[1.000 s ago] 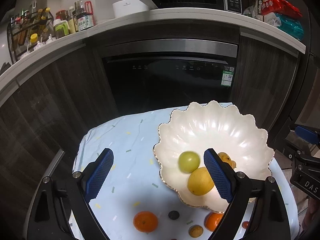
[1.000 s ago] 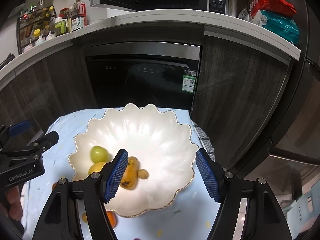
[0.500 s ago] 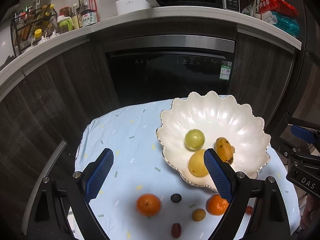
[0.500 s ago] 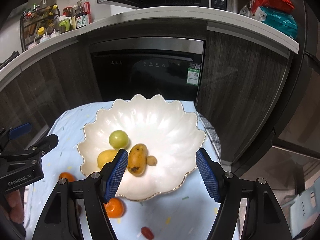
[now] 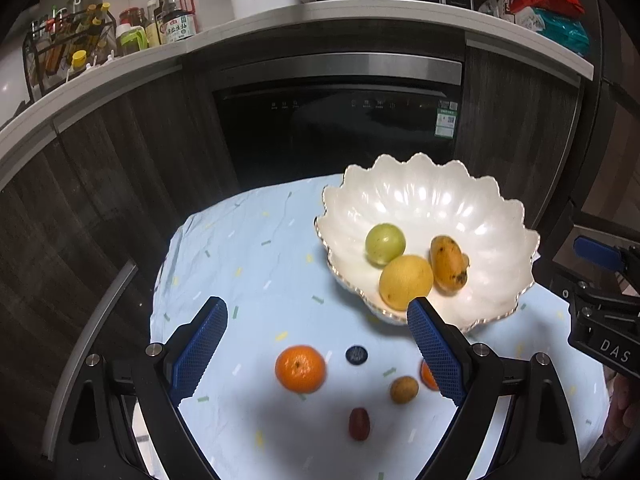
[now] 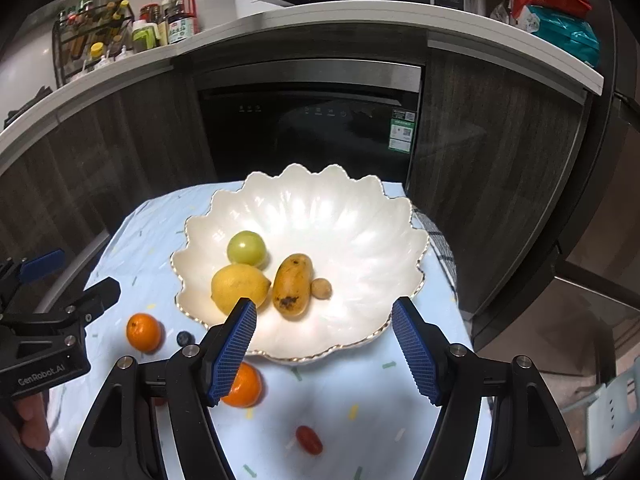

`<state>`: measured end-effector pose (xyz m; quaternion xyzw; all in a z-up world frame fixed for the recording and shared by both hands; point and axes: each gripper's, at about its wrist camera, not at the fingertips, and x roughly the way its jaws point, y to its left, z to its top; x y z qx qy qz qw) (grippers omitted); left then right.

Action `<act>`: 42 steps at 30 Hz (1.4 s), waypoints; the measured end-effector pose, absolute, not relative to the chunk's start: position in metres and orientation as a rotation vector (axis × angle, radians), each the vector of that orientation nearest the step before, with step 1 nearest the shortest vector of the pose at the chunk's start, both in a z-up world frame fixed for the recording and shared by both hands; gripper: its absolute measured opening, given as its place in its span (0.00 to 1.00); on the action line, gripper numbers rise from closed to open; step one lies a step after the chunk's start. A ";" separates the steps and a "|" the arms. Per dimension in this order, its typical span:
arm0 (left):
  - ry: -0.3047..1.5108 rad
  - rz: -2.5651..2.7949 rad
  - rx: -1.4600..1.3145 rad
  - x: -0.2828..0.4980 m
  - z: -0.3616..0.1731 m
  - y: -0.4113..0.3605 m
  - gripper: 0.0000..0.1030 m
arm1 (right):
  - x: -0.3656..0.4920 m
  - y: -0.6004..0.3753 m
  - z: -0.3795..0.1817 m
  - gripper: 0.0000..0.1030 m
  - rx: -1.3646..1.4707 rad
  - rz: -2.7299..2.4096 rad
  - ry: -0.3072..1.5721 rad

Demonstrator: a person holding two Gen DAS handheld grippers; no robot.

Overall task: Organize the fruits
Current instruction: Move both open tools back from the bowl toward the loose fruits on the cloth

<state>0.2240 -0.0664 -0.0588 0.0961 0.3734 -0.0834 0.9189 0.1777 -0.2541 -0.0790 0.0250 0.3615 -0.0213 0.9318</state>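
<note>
Left wrist view: the left gripper point(image 5: 316, 344) is held wide open with nothing between its blue pads, above the desk point(image 5: 248, 256) and its pale blue cloth. Just ahead of it a tangerine point(image 5: 300, 368) is seen, with a blueberry point(image 5: 356, 355) at its 3 o'clock, a small brown fruit point(image 5: 404, 389) further right, and a red grape tomato point(image 5: 359, 423) at 5 o'clock. A second tangerine point(image 5: 427, 374) is half hidden behind the right-hand finger. At 1 o'clock the scalloped white bowl point(image 5: 436, 196) is found, holding a green fruit point(image 5: 385, 244), a lemon point(image 5: 406, 282) and a spotted mango point(image 5: 448, 264).

Right wrist view: the right gripper point(image 6: 324, 340) is likewise spread wide and empty, poised over the bowl's near rim.
</note>
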 end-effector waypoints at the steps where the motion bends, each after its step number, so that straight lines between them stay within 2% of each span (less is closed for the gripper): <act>1: 0.768 -0.170 0.201 0.222 -0.061 -0.066 0.90 | 0.176 -0.253 -0.080 0.69 0.049 -0.040 0.741; 24: 0.821 -0.178 0.217 0.188 -0.105 -0.053 0.89 | 0.158 -0.226 -0.120 0.69 -0.006 0.073 0.781; 42: 0.875 -0.212 0.218 0.178 -0.140 -0.051 0.79 | 0.157 -0.206 -0.142 0.69 -0.077 0.177 0.791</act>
